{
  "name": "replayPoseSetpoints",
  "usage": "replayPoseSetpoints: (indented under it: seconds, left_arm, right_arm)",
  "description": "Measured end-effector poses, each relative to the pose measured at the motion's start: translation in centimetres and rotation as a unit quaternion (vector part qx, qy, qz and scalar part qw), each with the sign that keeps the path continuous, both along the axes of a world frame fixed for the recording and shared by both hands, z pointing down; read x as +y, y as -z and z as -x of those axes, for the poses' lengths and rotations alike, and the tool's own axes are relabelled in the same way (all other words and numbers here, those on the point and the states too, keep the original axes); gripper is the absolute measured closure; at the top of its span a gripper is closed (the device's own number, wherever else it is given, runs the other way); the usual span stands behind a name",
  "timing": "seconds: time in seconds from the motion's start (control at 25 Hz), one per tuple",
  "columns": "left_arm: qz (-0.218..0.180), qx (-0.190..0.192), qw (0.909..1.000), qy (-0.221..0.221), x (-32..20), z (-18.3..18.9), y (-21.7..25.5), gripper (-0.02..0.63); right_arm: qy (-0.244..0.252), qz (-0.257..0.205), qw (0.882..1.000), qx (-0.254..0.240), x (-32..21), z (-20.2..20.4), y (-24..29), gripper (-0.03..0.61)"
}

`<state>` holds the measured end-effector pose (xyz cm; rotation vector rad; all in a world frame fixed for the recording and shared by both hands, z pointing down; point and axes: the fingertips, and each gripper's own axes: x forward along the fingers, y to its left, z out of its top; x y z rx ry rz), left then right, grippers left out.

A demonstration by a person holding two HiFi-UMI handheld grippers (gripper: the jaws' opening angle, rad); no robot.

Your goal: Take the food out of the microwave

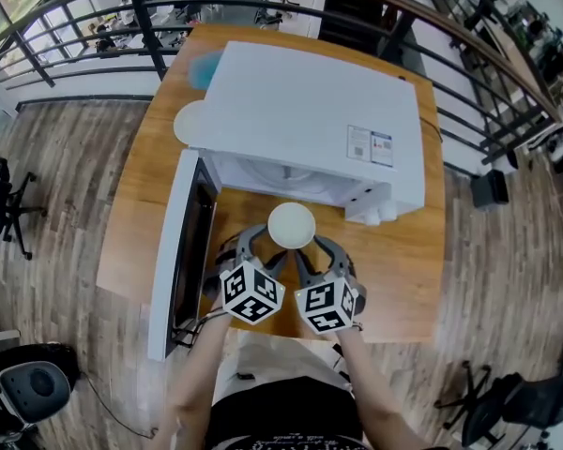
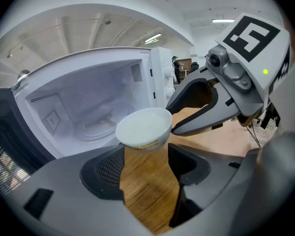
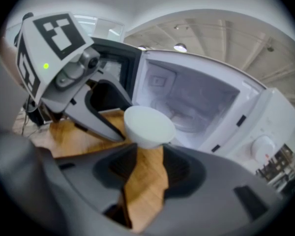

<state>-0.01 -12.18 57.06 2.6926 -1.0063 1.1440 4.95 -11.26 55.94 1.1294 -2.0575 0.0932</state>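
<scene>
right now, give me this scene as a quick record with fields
microwave: on wooden table, door swung open
cavity: no bowl inside
bowl: white, outside, in front of the opening, above the table
left gripper: jaws on the bowl's base
right gripper: jaws on the bowl's base

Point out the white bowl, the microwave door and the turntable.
white bowl (image 1: 291,225), head view, middle of its inside.
microwave door (image 1: 172,261), head view, white outer face of the open door.
turntable (image 2: 92,130), left gripper view, near rim inside the cavity.
</scene>
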Motion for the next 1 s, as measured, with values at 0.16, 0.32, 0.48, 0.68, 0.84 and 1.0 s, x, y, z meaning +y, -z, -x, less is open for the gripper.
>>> replayPoseSetpoints:
  seconds: [0.16, 0.32, 0.48, 0.68, 0.84, 1.0]
  left_arm:
    - [0.006, -0.008, 0.9999, -0.007, 1.4, -0.1, -0.7, 0.316]
    - [0.013, -0.013, 0.9998, -0.011, 2.7, -0.3, -1.2, 0.316]
    - [0.018, -0.014, 0.9997, -0.007, 3.6, -0.3, -1.8, 0.316]
    - [0.026, -0.013, 0.9996, -0.003, 4.7, -0.6, -2.5, 0.316]
    - [0.027, -0.020, 0.9994, -0.005, 5.7, -0.8, -3.1, 0.316]
    - [0.030, -0.018, 0.9994, -0.005, 6.5, -1.0, -3.6, 0.316]
  right_arm:
    - [0.004, 0.009, 1.000, 0.004, 1.2, -0.2, -0.7, 0.393]
    - [0.007, 0.018, 1.000, 0.008, 2.4, -0.5, -1.4, 0.393]
    - [0.010, 0.025, 1.000, 0.008, 3.2, -0.6, -2.2, 0.393]
    - [0.012, 0.034, 0.999, 0.007, 4.3, -0.9, -3.0, 0.393]
    - [0.014, 0.039, 0.999, 0.007, 5.3, -1.1, -3.5, 0.393]
    - [0.013, 0.047, 0.999, 0.007, 6.1, -1.3, -4.3, 0.393]
